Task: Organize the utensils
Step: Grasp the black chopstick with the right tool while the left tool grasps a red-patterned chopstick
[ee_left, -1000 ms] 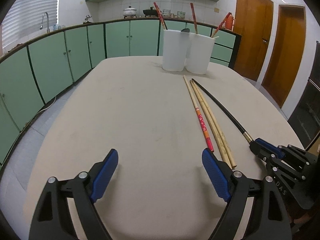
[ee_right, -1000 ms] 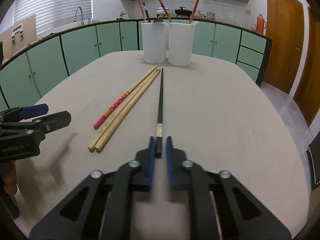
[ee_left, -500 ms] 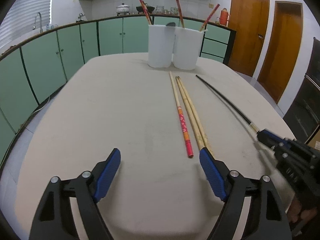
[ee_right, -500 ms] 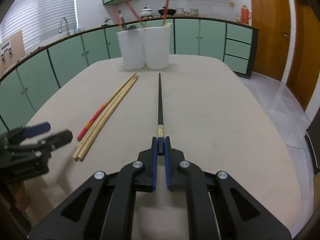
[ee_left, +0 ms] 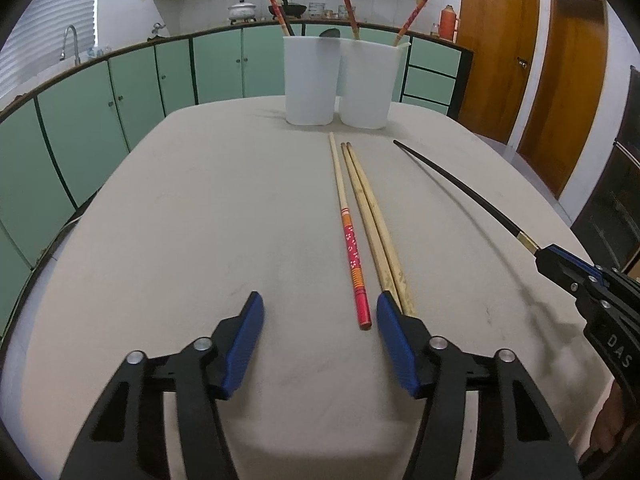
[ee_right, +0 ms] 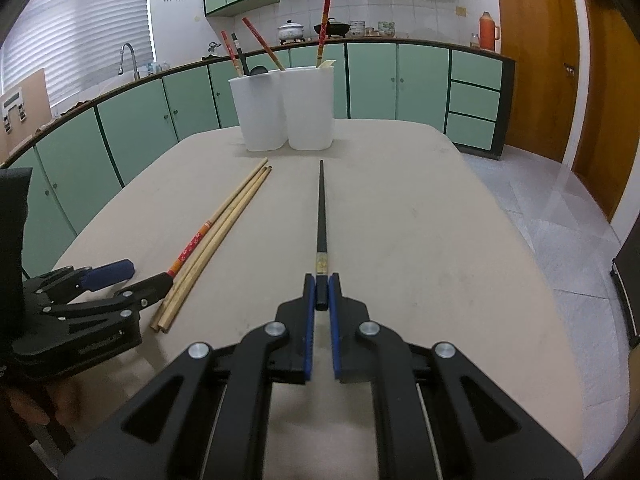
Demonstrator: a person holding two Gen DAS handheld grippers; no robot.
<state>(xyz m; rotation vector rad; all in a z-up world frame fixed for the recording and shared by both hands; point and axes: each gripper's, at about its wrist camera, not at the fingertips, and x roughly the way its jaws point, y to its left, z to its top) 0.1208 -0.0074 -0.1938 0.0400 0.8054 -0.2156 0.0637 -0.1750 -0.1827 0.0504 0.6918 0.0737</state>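
Green cabinets (ee_left: 224, 72) along counter, white tiled wall (ee_right: 420, 12), wooden doors (ee_left: 496, 40), window blinds (ee_right: 80, 28), beige table (ee_left: 200, 220).

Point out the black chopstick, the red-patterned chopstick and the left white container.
black chopstick (ee_right: 321, 216), right wrist view, mid shaft.
red-patterned chopstick (ee_left: 353, 258), left wrist view, red handle.
left white container (ee_left: 310, 80), left wrist view, front wall.

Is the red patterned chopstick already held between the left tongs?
No, the red patterned chopstick lies on the table, its end ahead of the closing left tongs.
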